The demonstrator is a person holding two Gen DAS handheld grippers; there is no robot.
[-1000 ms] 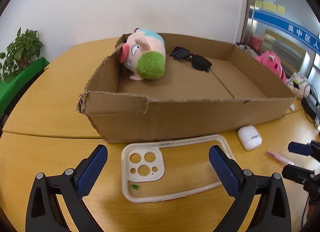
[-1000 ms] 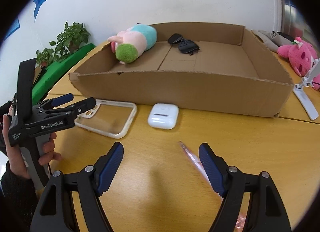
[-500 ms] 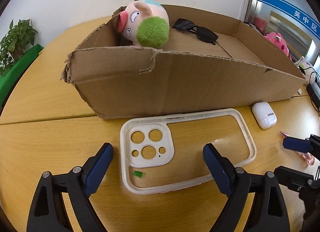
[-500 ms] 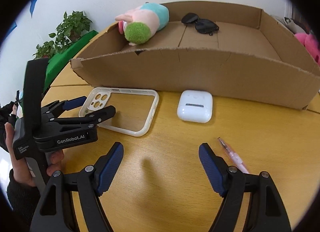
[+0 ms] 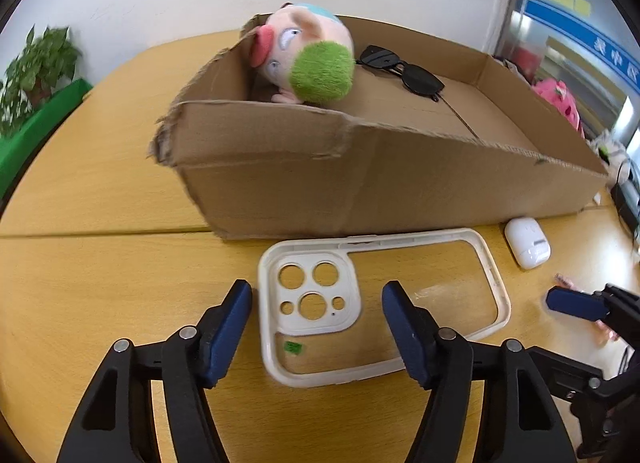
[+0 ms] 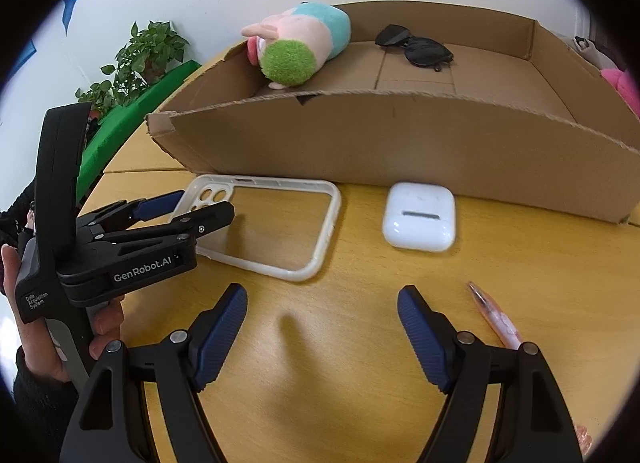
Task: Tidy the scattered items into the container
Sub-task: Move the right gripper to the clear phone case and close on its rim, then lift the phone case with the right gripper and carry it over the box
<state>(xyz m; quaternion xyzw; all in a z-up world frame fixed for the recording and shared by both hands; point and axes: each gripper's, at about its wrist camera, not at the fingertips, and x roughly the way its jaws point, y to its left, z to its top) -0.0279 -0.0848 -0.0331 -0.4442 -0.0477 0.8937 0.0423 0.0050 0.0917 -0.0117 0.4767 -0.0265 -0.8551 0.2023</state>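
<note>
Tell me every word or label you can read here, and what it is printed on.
"GenRobot.AI": side of the left gripper, in the right wrist view.
"Data Acquisition System": small print on the same gripper's handle.
Blue wall sign: white Chinese characters, cut off and blurred, not readable.
Green sticker inside the phone case: too small to read.
Nothing else bears readable text.

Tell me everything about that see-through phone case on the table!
The phone case is empty, with no phone in it. It has a creamy white rim, a clear back that shows the wooden table through it, and a white corner panel with round camera holes. A tiny green sticker sits on the clear part. It lies flat just in front of the cardboard box, and the open left gripper hovers at its camera end.
</note>
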